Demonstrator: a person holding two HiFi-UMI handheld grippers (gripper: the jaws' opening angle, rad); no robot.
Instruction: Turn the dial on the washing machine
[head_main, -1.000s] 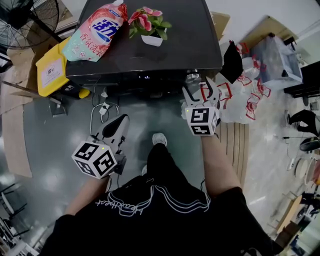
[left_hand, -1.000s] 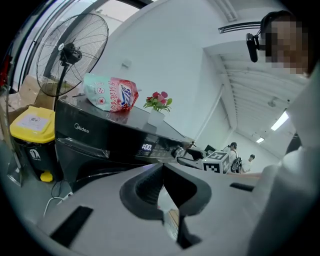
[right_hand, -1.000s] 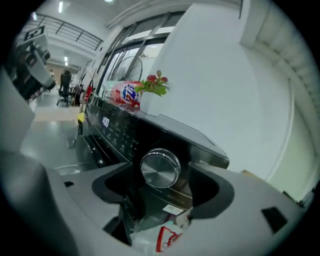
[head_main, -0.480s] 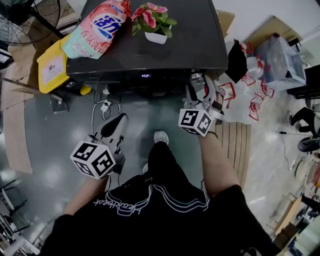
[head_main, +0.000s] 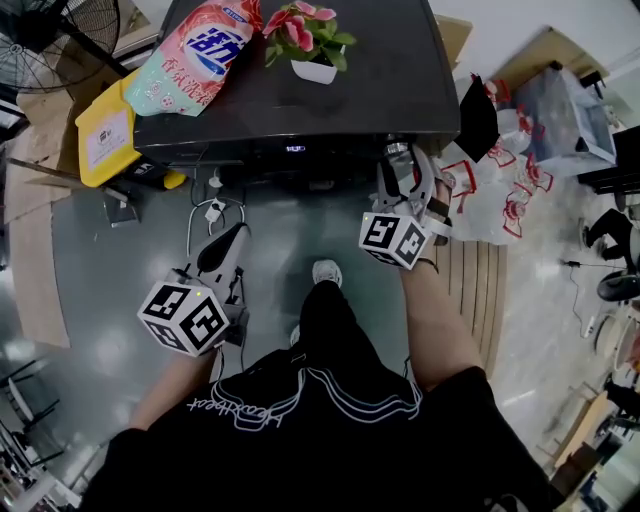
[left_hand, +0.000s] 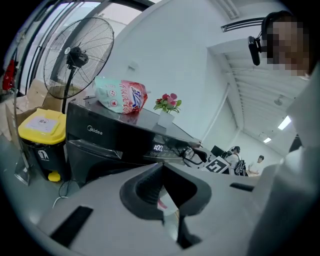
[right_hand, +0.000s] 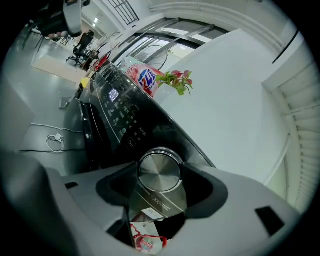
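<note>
R gripper (right_hand: 161, 179) jaws closing round dial (right_hand: 160, 167), not clamped yet. Keep centred on knob axis, pinch rim evenly, then roll wrist w/o dragging across washer (right_hand: 117, 117) panel.

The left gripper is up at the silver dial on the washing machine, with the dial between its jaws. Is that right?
Not quite: it is the right gripper at the silver dial on the washing machine, its jaws closing with the dial between them, as the right gripper view shows. The left gripper hangs low, jaws together, empty.
</note>
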